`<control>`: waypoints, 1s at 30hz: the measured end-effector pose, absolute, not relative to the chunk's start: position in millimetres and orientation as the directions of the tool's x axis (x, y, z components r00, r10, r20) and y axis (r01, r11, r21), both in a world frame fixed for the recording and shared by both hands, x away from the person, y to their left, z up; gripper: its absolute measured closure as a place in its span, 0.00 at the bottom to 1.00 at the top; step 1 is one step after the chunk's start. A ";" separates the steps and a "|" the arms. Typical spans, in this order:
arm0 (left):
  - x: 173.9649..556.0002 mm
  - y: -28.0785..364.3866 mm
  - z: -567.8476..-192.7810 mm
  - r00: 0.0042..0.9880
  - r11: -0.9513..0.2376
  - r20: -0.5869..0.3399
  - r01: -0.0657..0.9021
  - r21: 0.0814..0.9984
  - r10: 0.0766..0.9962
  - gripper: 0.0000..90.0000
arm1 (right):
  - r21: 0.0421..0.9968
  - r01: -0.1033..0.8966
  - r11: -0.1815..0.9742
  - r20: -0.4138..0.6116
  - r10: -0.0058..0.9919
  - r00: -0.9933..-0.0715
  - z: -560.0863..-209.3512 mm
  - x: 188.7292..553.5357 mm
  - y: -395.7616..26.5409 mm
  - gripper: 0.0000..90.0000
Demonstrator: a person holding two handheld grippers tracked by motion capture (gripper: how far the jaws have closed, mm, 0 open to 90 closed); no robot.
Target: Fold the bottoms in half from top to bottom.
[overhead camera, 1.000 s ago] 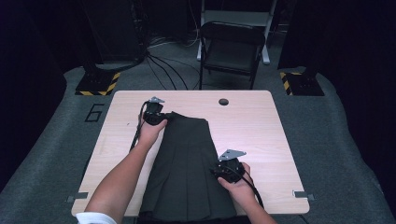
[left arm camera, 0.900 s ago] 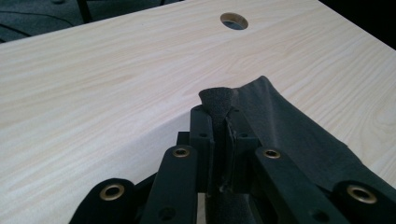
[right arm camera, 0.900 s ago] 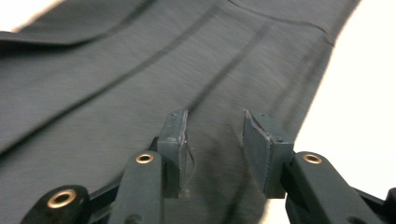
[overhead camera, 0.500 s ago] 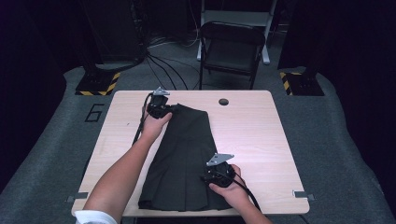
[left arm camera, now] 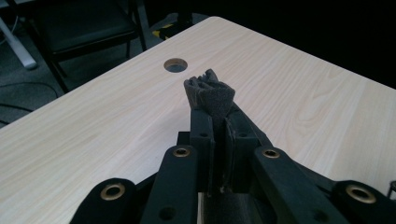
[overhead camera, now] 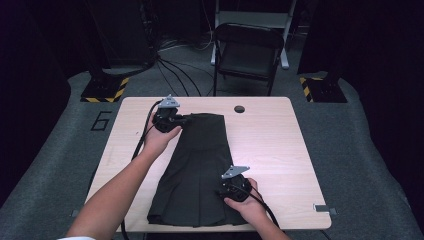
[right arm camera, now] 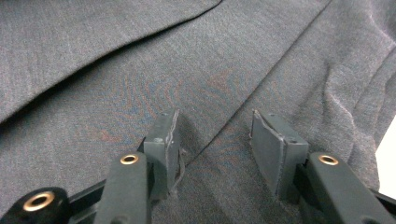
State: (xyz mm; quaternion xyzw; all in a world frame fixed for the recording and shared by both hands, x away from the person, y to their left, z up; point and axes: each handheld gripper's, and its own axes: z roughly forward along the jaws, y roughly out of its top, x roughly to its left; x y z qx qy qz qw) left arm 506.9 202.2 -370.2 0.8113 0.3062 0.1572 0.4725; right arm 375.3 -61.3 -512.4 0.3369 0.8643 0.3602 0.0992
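A dark grey pleated skirt [overhead camera: 197, 170] lies flat on the light wooden table [overhead camera: 280, 150], waistband at the far end. My left gripper [overhead camera: 186, 120] is at the waistband's far left corner, shut on a bunched fold of the skirt fabric [left arm camera: 208, 95]. My right gripper [overhead camera: 226, 190] rests over the skirt's right side near the hem. Its jaws stand open on the grey cloth [right arm camera: 140, 60], with a pleat seam running between the pads [right arm camera: 272, 144].
A round cable hole [overhead camera: 239, 108] sits in the table's far edge. A black folding chair [overhead camera: 247, 50] stands behind the table, with cables and yellow-black striped bases on the floor. Bare tabletop lies to the right of the skirt.
The right gripper has slid left onto the skirt and nearer the front edge. The left gripper has shifted slightly farther back with the waistband corner.
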 end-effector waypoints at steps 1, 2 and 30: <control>504.2 204.0 -368.6 0.765 -0.367 -0.030 0.343 0.864 0.643 0.93 | 0.685 0.511 0.519 0.069 0.652 -0.755 -512.1 375.5 -61.9 0.58; 501.7 205.7 -367.2 0.767 -0.367 -0.029 0.340 0.866 0.641 0.93 | 0.681 0.507 0.529 0.068 0.644 -0.762 -511.7 376.3 -62.8 0.58; 424.6 244.9 -373.5 0.815 -0.342 -0.054 0.301 0.890 0.576 0.94 | 0.680 0.508 0.529 0.054 0.654 -0.754 -512.6 371.5 -60.1 0.61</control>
